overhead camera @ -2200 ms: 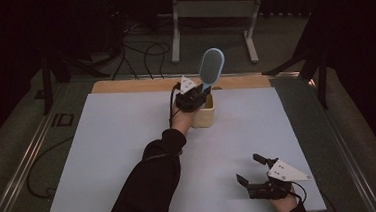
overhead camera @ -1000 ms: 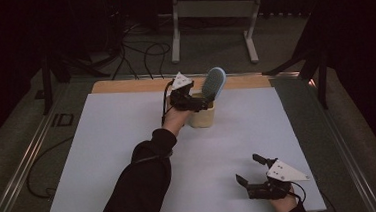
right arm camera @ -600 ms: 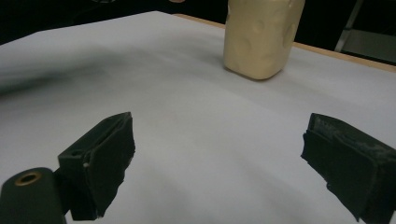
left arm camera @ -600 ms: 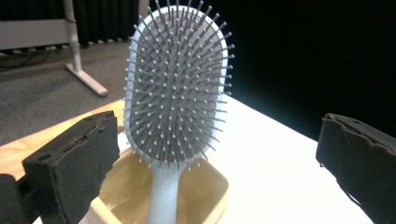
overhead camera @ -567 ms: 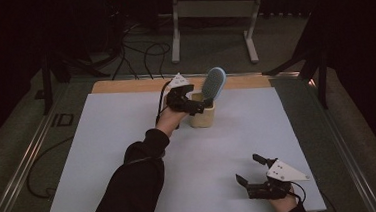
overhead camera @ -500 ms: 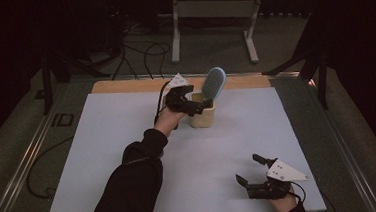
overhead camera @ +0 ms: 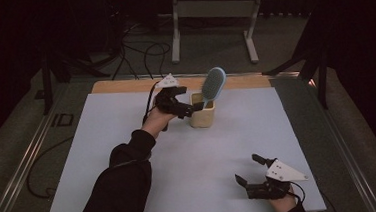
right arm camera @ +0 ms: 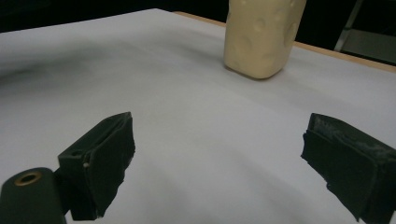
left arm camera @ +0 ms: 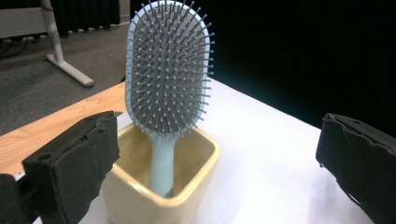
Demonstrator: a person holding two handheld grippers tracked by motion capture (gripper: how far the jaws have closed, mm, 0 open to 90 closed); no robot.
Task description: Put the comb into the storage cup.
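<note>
one hairbrush point(left arm camera: 167, 79) stands handle-down in one cream square cup point(left arm camera: 163, 196), its pale blue head of grey bristles rising above the rim and tilting a little to one side. in the high view the cup point(overhead camera: 203, 116) sits toward the far middle of the white table sheet point(overhead camera: 128, 140), close to the bare wooden strip point(overhead camera: 124, 86) along the far edge. the left gripper point(overhead camera: 189, 110) is just beside the cup on its left, its two black jaws spread wide with nothing between them; in the left gripper view one jaw overlaps the cup's near corner, whether touching it i cannot tell, and the other jaw stands well off to the side. the right gripper point(overhead camera: 248, 171) rests near the front right corner of the sheet, well apart from the cup, jaws likewise spread and empty. the stretch of sheet between it and the cup lies open. beyond the table, loose cables point(overhead camera: 137, 49) and a grey metal stand point(overhead camera: 214, 14) are on the dark floor.
</note>
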